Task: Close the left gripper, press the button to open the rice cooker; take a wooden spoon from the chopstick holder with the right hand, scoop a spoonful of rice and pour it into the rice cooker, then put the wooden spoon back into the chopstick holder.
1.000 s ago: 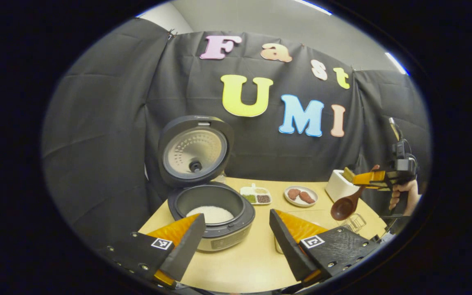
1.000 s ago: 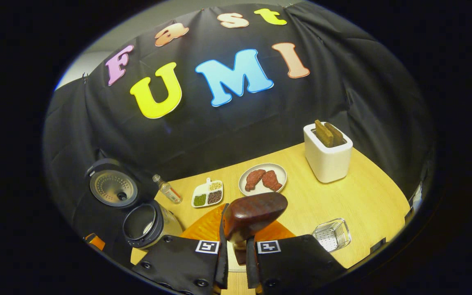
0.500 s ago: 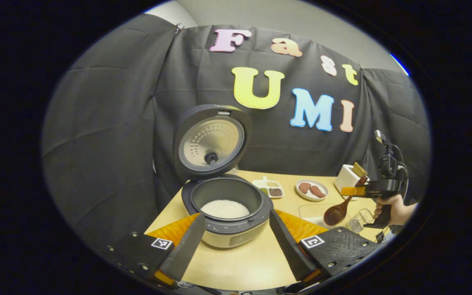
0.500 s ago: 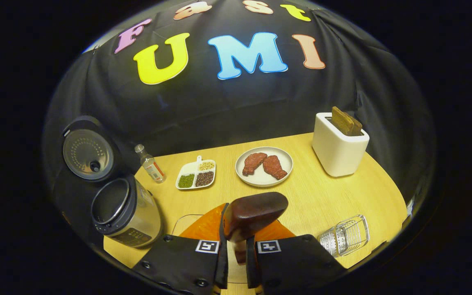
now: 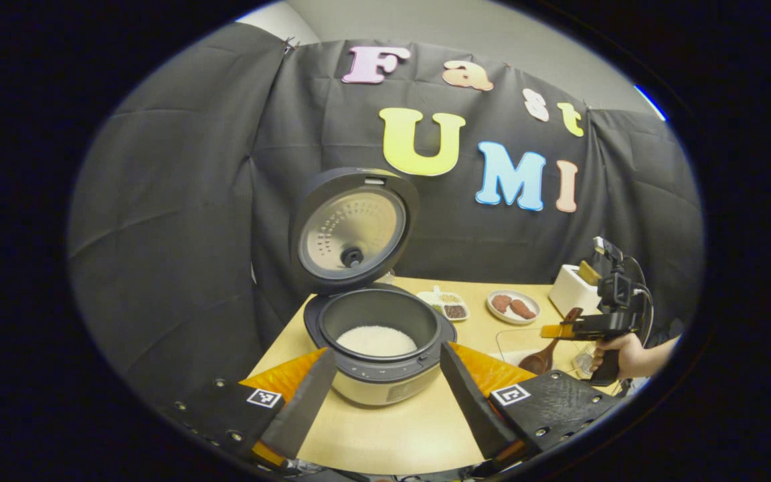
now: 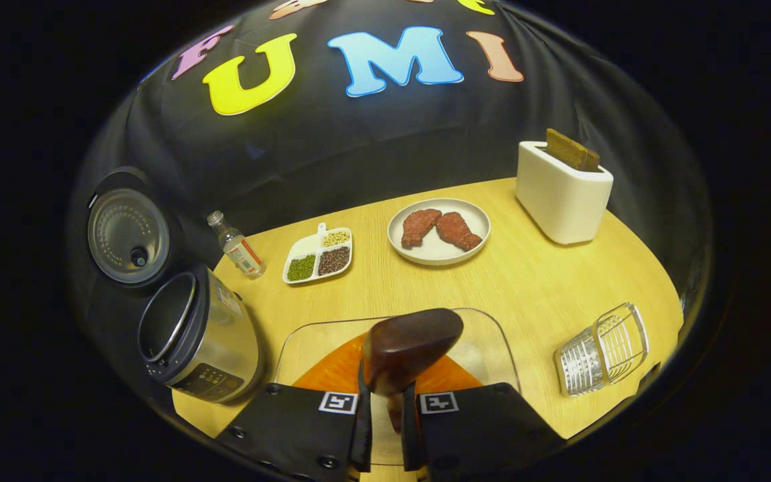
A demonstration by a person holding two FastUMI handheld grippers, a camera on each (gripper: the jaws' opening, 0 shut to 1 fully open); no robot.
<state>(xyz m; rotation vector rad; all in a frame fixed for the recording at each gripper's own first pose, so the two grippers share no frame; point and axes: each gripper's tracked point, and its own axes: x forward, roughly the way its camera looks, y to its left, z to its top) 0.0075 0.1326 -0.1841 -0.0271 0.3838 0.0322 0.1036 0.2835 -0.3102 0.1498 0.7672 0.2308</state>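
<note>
I am lowering the right gripper (image 6: 385,418), clenched on the wooden spoon (image 6: 411,345), into the rice container (image 6: 486,338) at six o'clock; left gripper (image 5: 385,395) hanging released.

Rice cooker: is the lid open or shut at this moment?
Open. The rice cooker lid stands hinged upright behind the pot, showing its perforated inner plate, and white rice lies exposed inside.

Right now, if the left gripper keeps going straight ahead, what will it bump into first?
Probably the rice cooker. It sits open on the table right between the left gripper's spread fingers, with nothing in front of it. How far off it is can't be judged.
</note>
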